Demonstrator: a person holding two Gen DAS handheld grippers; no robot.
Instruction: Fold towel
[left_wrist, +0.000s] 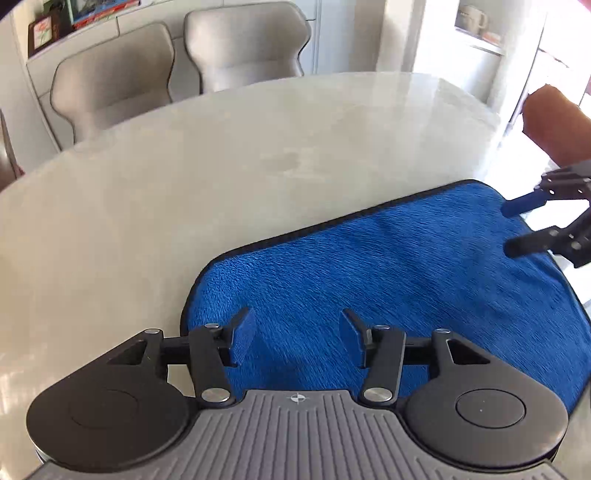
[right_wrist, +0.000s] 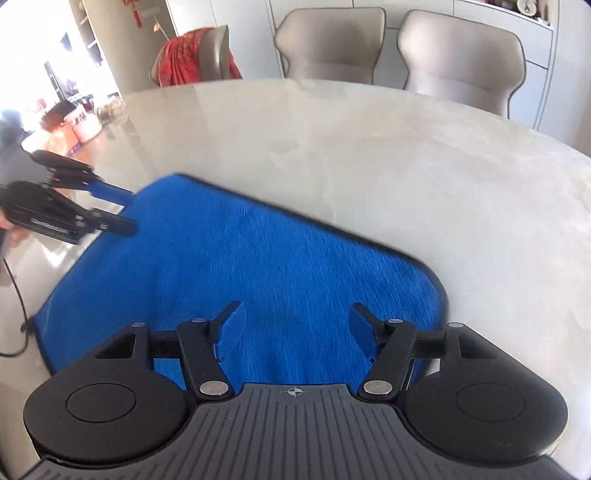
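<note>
Item: blue plush towel (left_wrist: 388, 266), dark-piped edge, lying flat on a pale marble-look table (left_wrist: 221, 166), close to the table's near edge. No fold is visible from these views.

Orientation: the long axis runs left to right across the scene, between the two tools. The far hem shows as a dark line; the rounded far-left corner lies just ahead of the left gripper (left_wrist: 297, 339), the far-right corner just ahead of the right gripper (right_wrist: 297, 332).

Tools: both sit over the near part of the towel, one toward each end, each equally close to its own end. Both are pitched steeply downward.

Jaw state: both stand about half apart, with only cloth surface showing below the gap; neither grips anything.

Judgement: a fold away from the person likely calls for pinching the near hem, hidden below each tool's body.

Surroundings: grey upholstered chairs (left_wrist: 177, 55) beyond the far side.
</note>
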